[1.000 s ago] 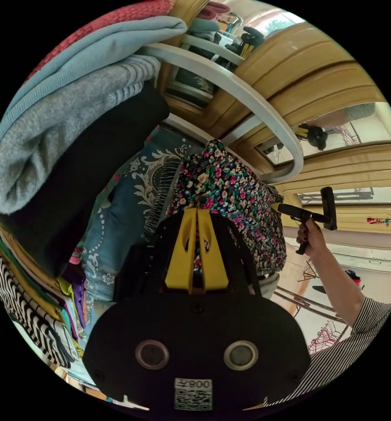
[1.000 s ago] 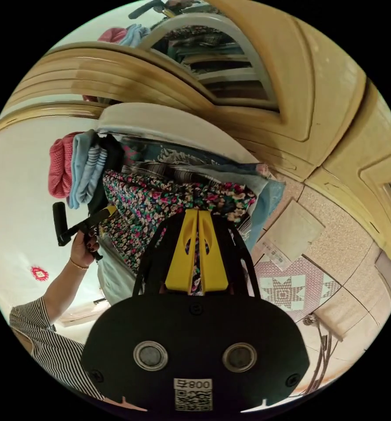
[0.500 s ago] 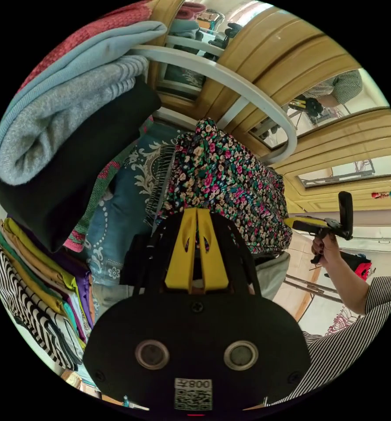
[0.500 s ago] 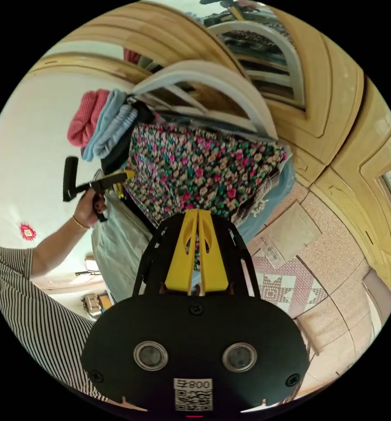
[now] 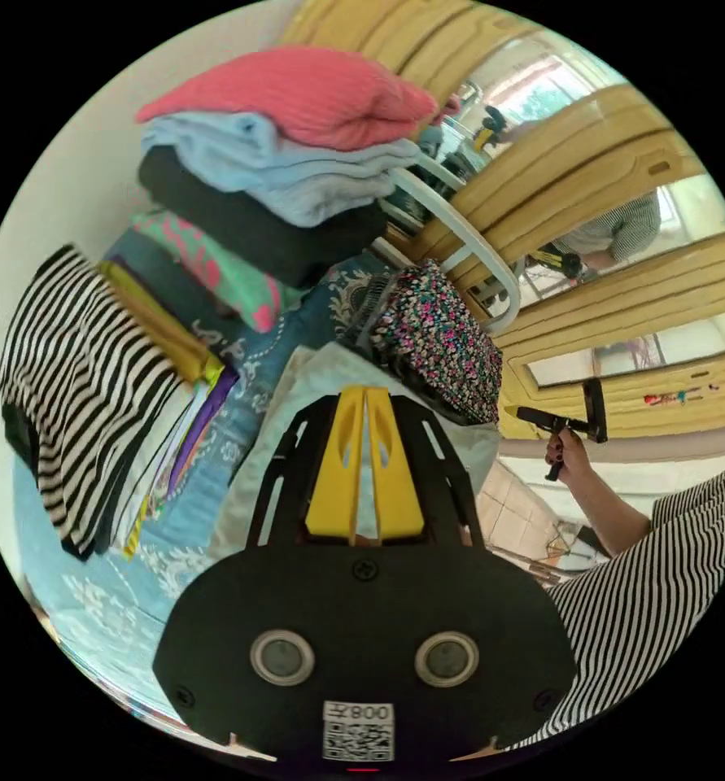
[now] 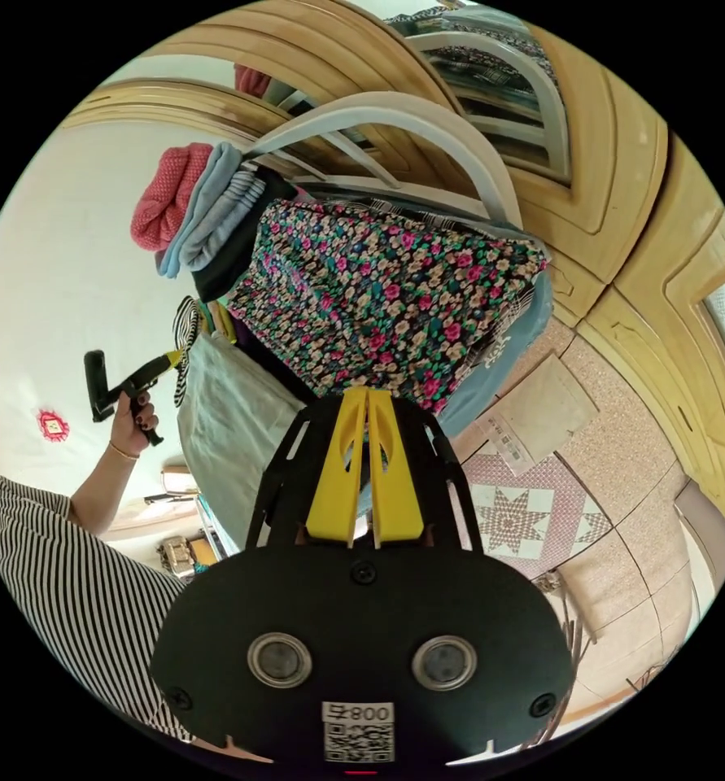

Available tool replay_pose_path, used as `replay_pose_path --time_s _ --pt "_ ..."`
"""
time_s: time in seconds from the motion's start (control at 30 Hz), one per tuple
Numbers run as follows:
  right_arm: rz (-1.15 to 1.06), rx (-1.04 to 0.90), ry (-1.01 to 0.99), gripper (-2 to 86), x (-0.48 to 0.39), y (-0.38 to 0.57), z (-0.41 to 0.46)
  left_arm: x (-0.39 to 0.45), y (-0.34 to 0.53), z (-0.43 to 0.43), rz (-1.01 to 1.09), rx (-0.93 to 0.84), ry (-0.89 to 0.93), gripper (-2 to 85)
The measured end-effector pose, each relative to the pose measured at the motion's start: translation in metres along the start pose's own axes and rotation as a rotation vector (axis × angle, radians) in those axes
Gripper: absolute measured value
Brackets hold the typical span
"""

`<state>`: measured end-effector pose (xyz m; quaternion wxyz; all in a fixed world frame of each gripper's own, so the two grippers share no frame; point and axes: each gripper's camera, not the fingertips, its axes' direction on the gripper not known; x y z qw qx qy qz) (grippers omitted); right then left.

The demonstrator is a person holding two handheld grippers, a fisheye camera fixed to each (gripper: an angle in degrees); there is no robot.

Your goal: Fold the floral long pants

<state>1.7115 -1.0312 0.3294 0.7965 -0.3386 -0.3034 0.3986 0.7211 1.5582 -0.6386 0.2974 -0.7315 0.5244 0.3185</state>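
Note:
The floral long pants (image 5: 439,350) lie folded in a flat packet on the blue patterned cover, in front of a white curved rail (image 5: 460,236). My left gripper (image 5: 366,392) is shut with nothing between its jaws, drawn back over a pale cloth (image 5: 313,382). In the right gripper view it sits (image 6: 167,364) in a hand, well away from the pants (image 6: 378,285). My right gripper (image 6: 366,392) has its jaws together at the packet's near edge. In the left gripper view it hangs (image 5: 515,411) just beside the pants' corner, apparently clear of them.
A stack of pink, light blue and black folded knits (image 5: 289,138) stands beside the pants. A striped pile (image 5: 77,382) with coloured garments lies further along. Wooden mirrored wardrobe doors (image 6: 614,163) stand behind. Tiled floor (image 6: 622,455) lies below. A person's striped sleeve (image 5: 655,553) is close.
Both grippers have let go of the floral pants, which now rest folded on the cover. The left gripper has pulled far back; the right one has drawn back slightly.

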Motion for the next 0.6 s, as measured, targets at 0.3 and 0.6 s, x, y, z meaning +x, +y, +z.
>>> replay_pose_path --time_s 0.3,0.6 --pt "-0.09 -0.098 -0.181 0.7 -0.047 0.042 0.057 -0.102 0.133 -0.107 -0.477 0.155 0.16 6.8" --pt "-0.288 -0.23 -0.295 4.6 -0.14 0.068 0.139 -0.12 0.171 -0.15 -0.444 0.154 0.379 0.9"
